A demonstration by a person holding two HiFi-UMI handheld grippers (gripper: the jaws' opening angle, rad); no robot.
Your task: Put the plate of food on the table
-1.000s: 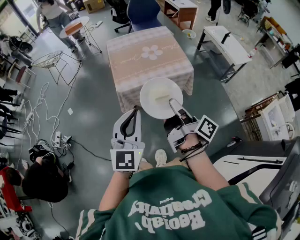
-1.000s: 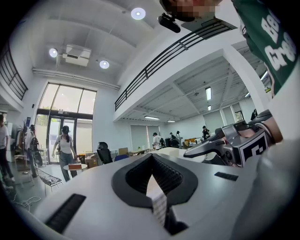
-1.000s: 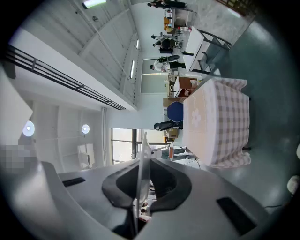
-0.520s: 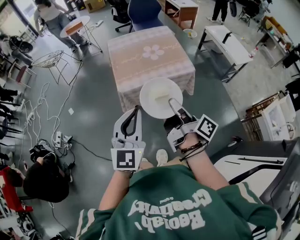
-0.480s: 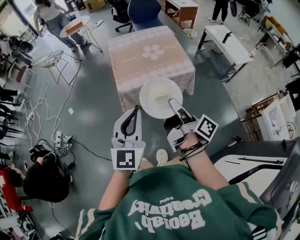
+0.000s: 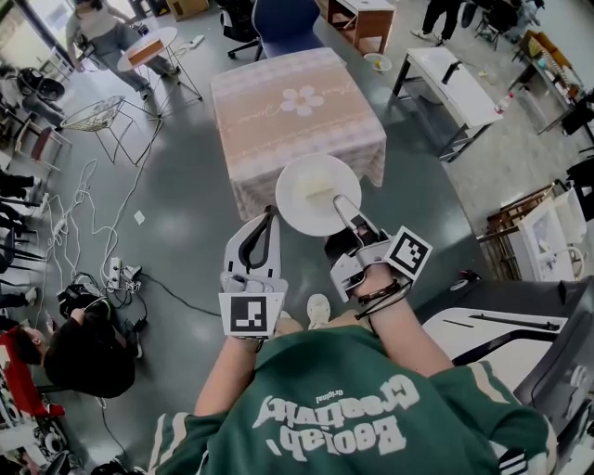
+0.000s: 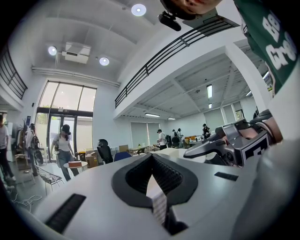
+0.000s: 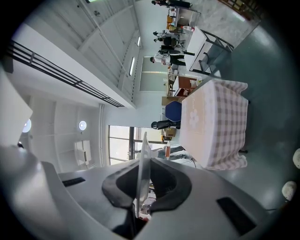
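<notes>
The right gripper (image 6: 341, 201) is clamped on the near rim of a round white plate (image 6: 295, 208), at about the plate's 5 o'clock. In the right gripper view the plate shows edge-on as a thin pale blade pinched between the two dark pads. The plate is held roughly level in the air, and a pale, flat piece of food (image 6: 320, 192) lies near its middle.

At the right gripper's 9 o'clock, just beside it but apart from the plate, the left gripper (image 6: 270, 215) has its jaws brought together at the tips. Nothing is between them.

At the plate's 12 o'clock stands a square table under a pinkish-beige checked cloth with a white flower motif (image 6: 269, 139). In the head view the plate overlaps the cloth's near hanging edge and is not on the tabletop.

A blue chair (image 6: 283, 26) stands at the table's 12 o'clock. At its 10 o'clock is a small round white side table (image 6: 148, 51) with a standing person (image 6: 102, 32) beside it, and at its 9 o'clock a wire-frame stand (image 6: 97, 119). A long white desk (image 6: 455, 88) sits at the table's 3 o'clock.

White cables (image 6: 83, 213) trail across the grey floor towards 7 o'clock, where a person in black (image 6: 83, 357) crouches.
</notes>
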